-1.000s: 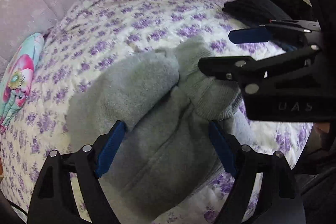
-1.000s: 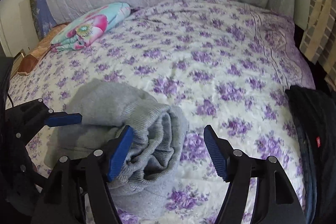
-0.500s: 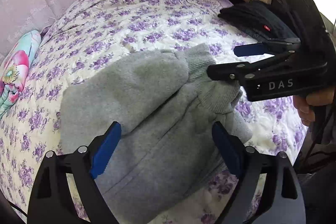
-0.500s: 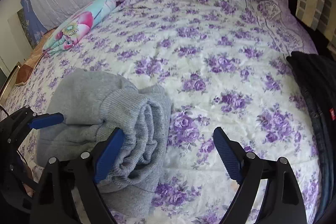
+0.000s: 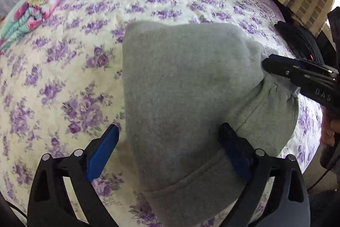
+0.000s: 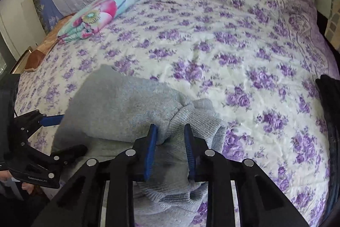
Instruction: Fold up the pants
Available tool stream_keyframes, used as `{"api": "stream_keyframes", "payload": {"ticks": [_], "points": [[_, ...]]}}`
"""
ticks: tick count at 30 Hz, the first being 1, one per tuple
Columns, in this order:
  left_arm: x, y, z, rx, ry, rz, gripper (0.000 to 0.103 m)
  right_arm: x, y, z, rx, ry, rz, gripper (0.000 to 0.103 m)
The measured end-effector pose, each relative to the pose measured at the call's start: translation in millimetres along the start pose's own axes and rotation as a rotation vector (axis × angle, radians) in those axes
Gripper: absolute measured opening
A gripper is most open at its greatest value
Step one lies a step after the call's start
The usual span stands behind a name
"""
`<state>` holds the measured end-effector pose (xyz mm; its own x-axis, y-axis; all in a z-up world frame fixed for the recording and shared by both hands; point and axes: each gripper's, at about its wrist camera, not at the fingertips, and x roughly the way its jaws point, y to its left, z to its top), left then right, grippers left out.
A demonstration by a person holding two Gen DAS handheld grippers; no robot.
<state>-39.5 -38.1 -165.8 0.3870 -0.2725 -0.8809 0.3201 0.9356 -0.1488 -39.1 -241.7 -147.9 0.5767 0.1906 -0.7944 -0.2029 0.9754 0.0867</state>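
- Grey fleece pants [image 5: 180, 86], folded into a thick bundle, lie on the white bedspread with purple flowers [image 5: 63, 69], near its front edge.
- I keep my left gripper [image 5: 167, 154] tilted steeply down over the bundle; its blue pads have just been opening and stand wide apart, one at each side of the cloth, not pressing it.
- My right gripper [image 6: 170, 148] has just been closing, and its pads now pinch the ribbed cuff [image 6: 191, 127].
- From the left wrist view, the bundle's near end is cut off by the frame; its long axis runs from me toward the pillows.
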Motion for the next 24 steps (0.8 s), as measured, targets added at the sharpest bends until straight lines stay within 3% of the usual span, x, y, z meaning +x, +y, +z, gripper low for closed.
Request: {"api": "stream_keyframes", "payload": {"ticks": [3, 17, 24], "points": [[7.1, 12.3, 0.1, -0.06, 0.016, -0.052, 0.099, 8.1, 2.2, -2.3, -0.018, -0.008, -0.022, 0.027], [-4.2, 9.2, 4.6, -0.046, -0.007, -0.028, 0.099, -3.4, 13.5, -2.1, -0.071, -0.022, -0.069, 0.031], [-17.8, 11.0, 7.4, -0.077, -0.034, 0.002, 0.098, -19.8, 17.2, -1.4, -0.105, -0.041, -0.062, 0.044]]}}
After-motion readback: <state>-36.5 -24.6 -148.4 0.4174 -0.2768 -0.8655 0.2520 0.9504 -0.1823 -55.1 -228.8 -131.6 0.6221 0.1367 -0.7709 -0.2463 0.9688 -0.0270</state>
